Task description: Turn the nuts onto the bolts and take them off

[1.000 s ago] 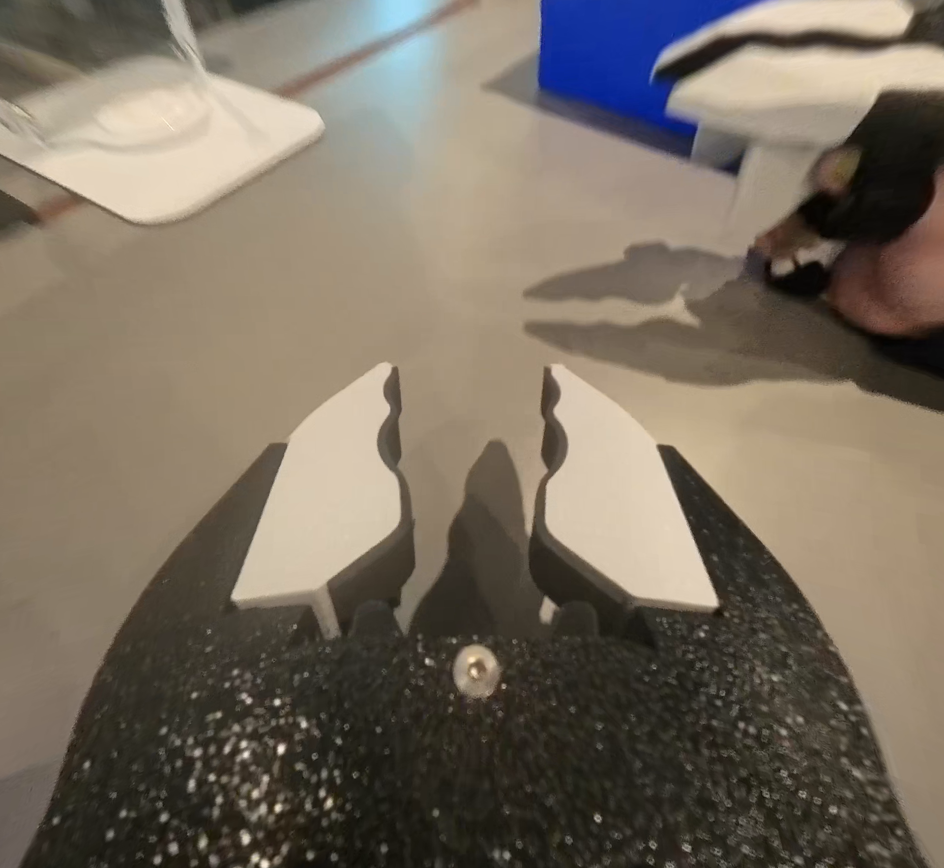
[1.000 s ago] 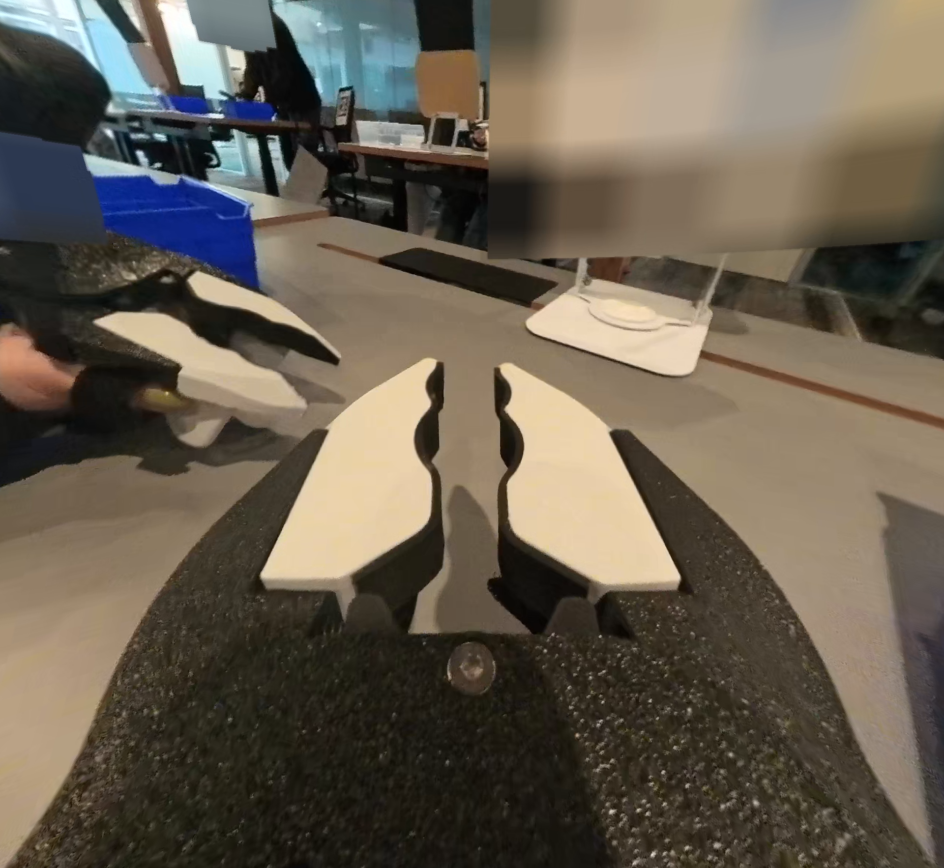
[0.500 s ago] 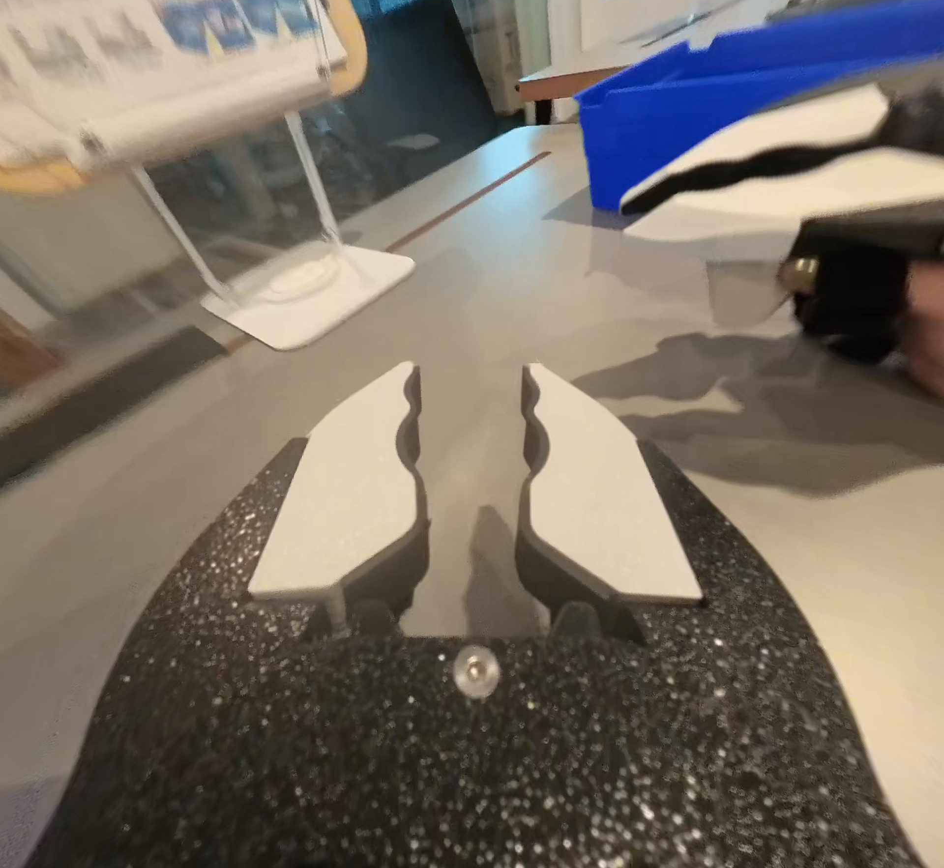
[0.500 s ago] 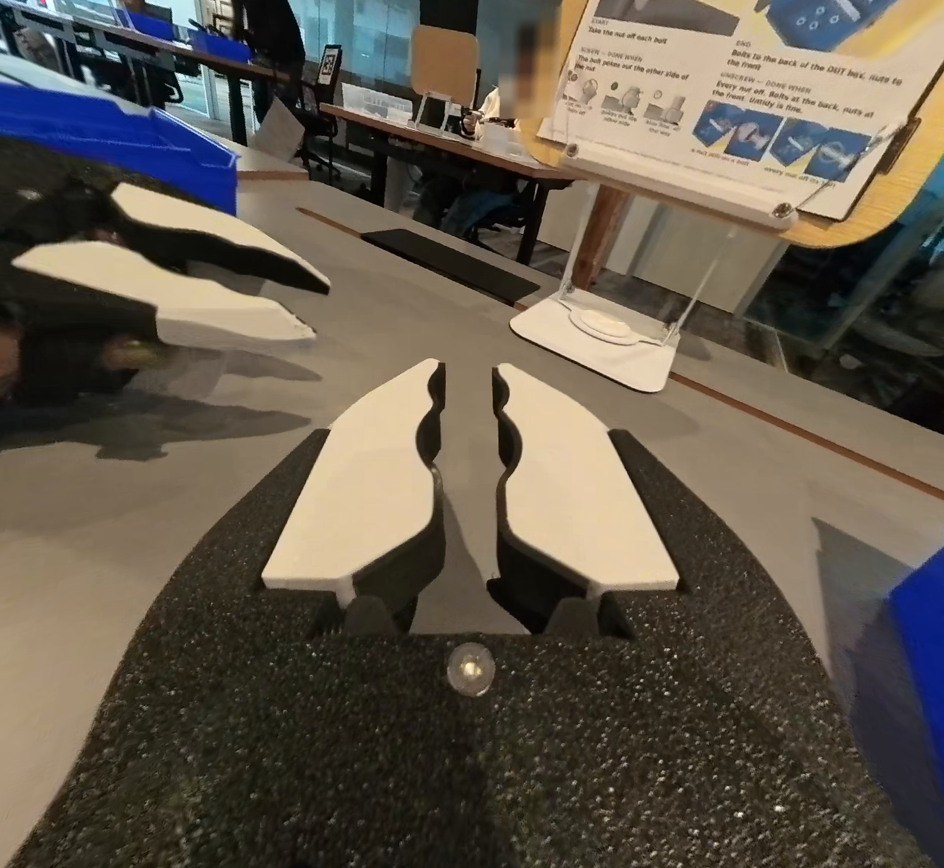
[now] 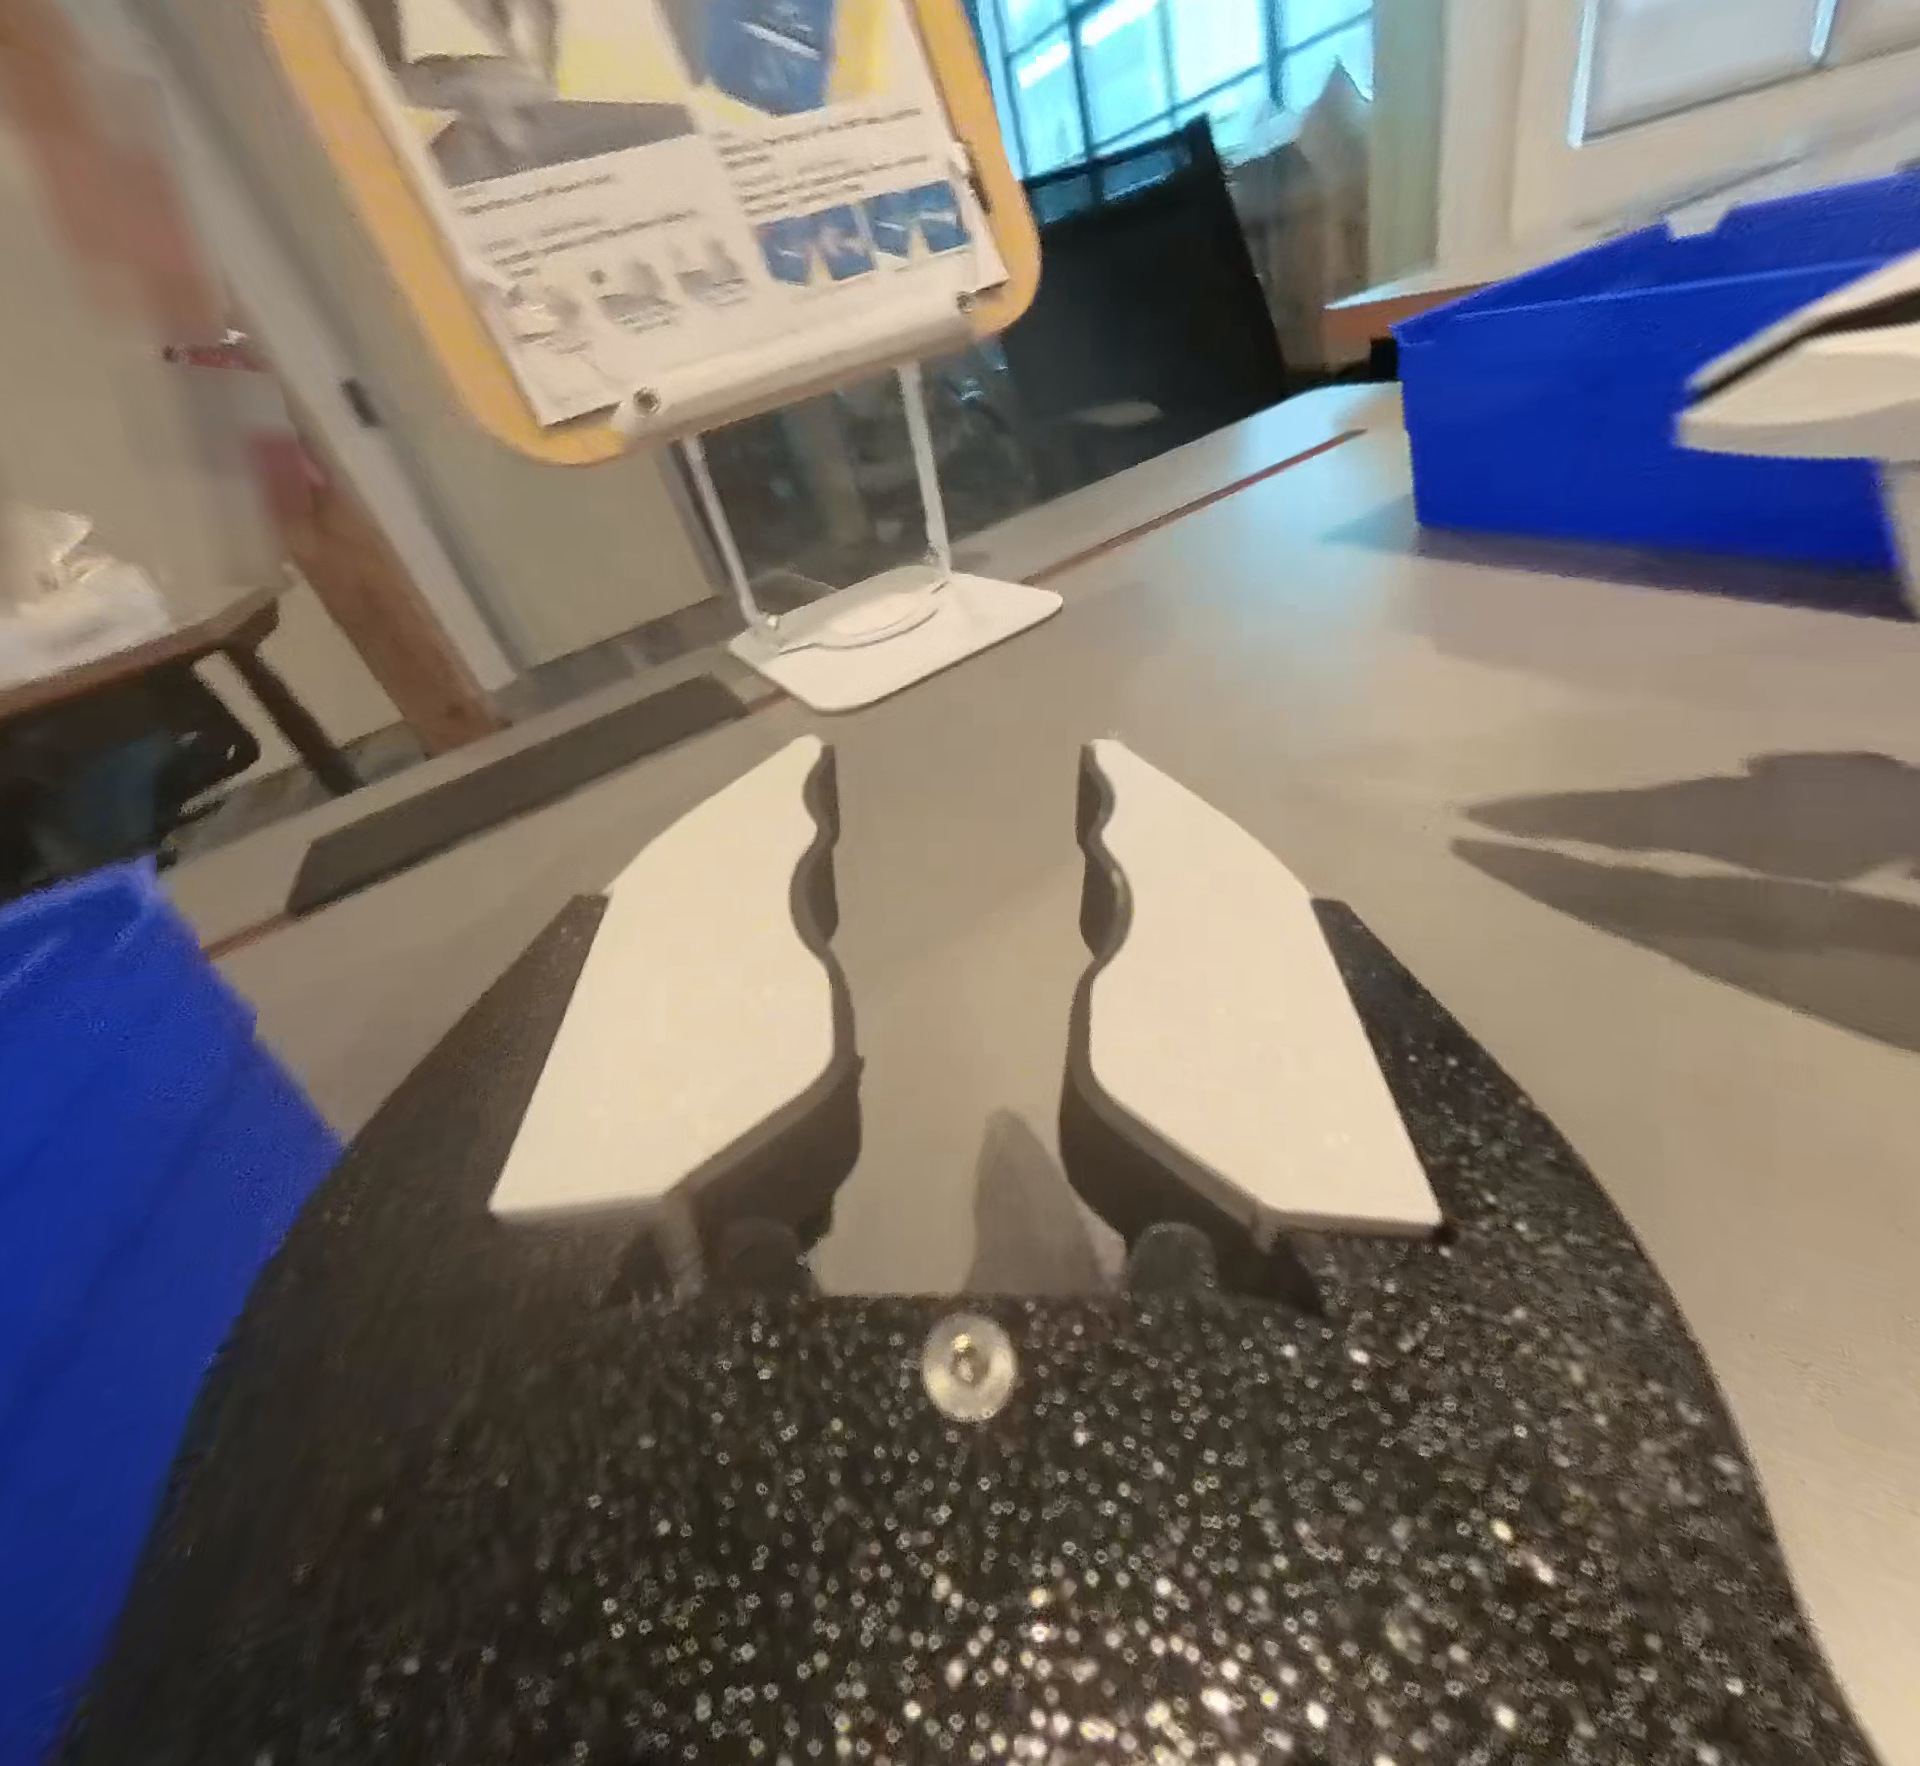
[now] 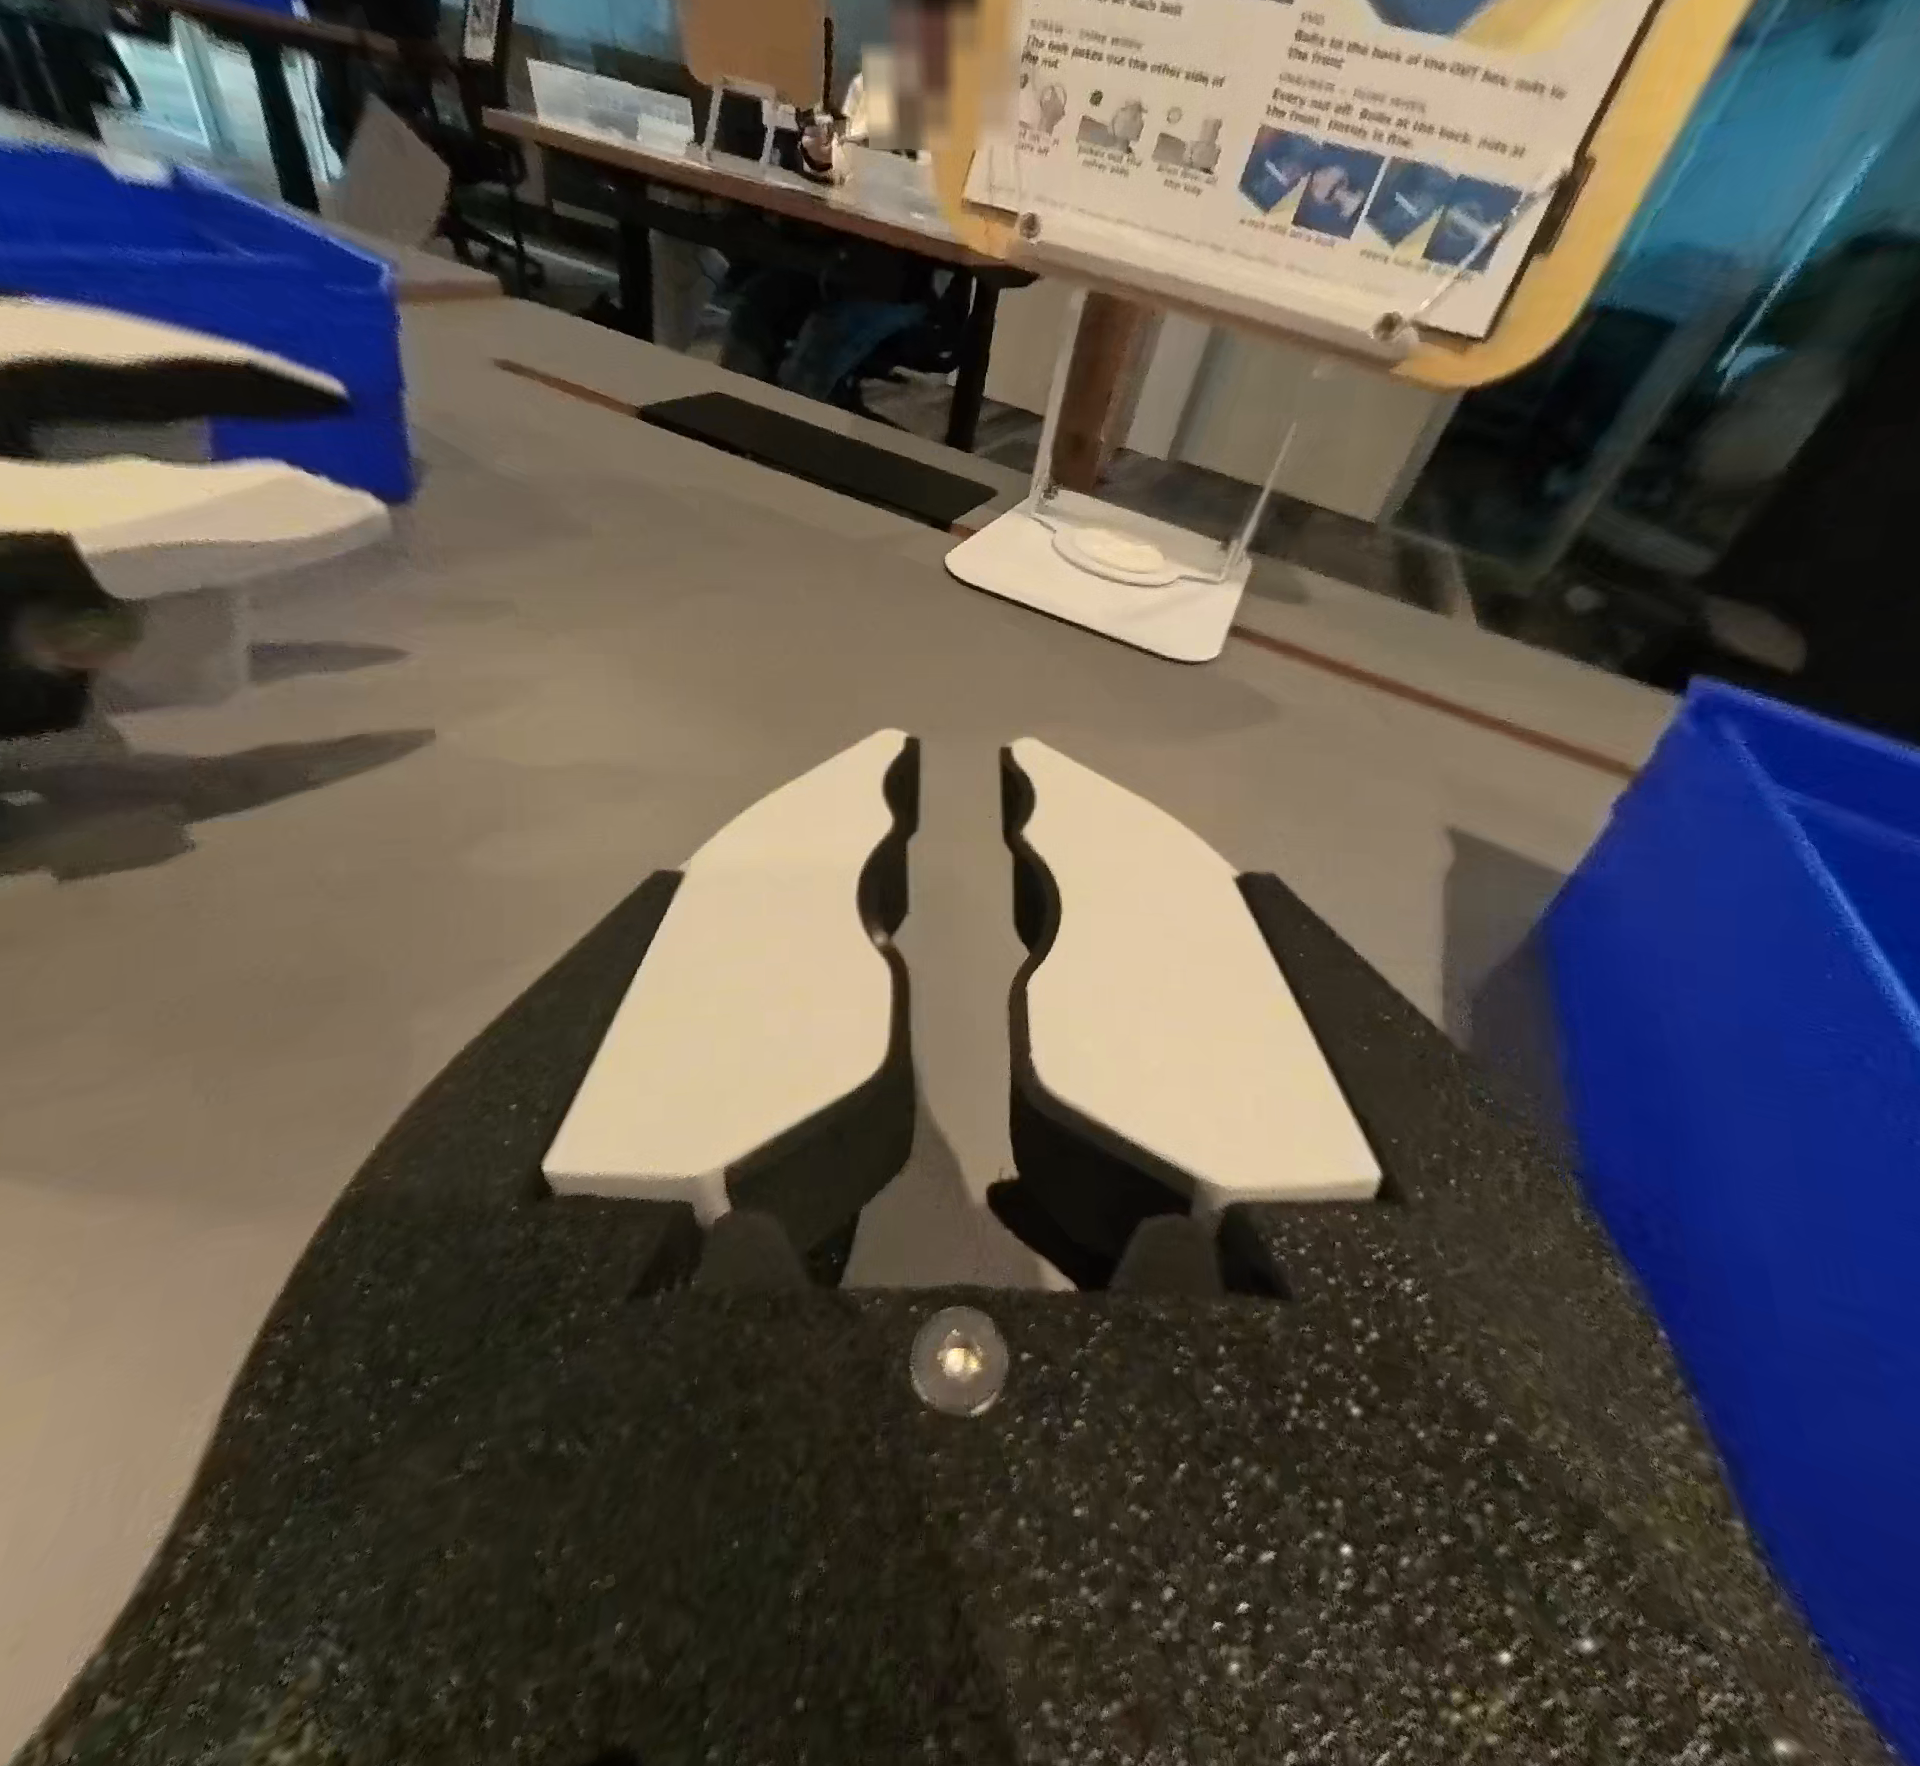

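You could not see one nut or bolt anywhere in either view. They were perhaps down inside the blue plastic bins, but the walls hid the insides, so that is only a guess.

Your left gripper, with its two white fingers on a black speckled body, was empty, and its fingers stood a fair way apart. A blue plastic bin sat close on its left side. Another blue bin stood far off across the grey table, ahead and to the right.

Your right gripper was empty too, with only a thin gap between its fingers. A blue bin sat just beside it on the right, and it was the nearer hand to that bin. So the coming move looked like a turn sideways and a reach down over a bin wall.

Straight ahead stood a yellow-edged picture board on a clear stand, well apart from both grippers.
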The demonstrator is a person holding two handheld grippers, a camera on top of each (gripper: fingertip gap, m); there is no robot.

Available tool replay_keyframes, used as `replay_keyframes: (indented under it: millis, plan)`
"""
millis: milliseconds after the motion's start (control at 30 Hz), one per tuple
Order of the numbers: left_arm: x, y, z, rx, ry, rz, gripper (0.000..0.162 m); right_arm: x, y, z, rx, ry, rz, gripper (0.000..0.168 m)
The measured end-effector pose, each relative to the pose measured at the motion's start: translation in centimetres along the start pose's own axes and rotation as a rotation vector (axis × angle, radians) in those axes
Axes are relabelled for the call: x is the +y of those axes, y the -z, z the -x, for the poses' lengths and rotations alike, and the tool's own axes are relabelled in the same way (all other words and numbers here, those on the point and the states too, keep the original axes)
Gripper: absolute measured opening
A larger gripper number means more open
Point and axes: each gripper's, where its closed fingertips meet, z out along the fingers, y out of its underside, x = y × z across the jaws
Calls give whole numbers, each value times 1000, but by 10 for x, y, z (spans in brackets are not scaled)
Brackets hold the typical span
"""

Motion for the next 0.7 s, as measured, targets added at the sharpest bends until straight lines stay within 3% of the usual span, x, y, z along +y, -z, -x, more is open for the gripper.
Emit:
replay_keyframes:
  millis: [100, 300, 433, 600, 700]
  plan:
    - [-1, 10, -4, -3, -25, -2, 43, -3, 30, -10, 70, -35, -35, 24]
    - [-2, 14, -21, 56, -98, 1, 44, -5, 93, -84, 447, 131, 18, 28]
    - [-2, 14, -16, 46, -59, -4, 45, 26, 104, -133, 547, 46, 164, 38]
    - [-3, 17, -14, 40, -48, -12, 44, 63, 95, -151, 467, -159, 291, 41]
    - [-3, 18, -16, 45, -61, -11, 44, 69, 85, -147, 400, -215, 318, 22]
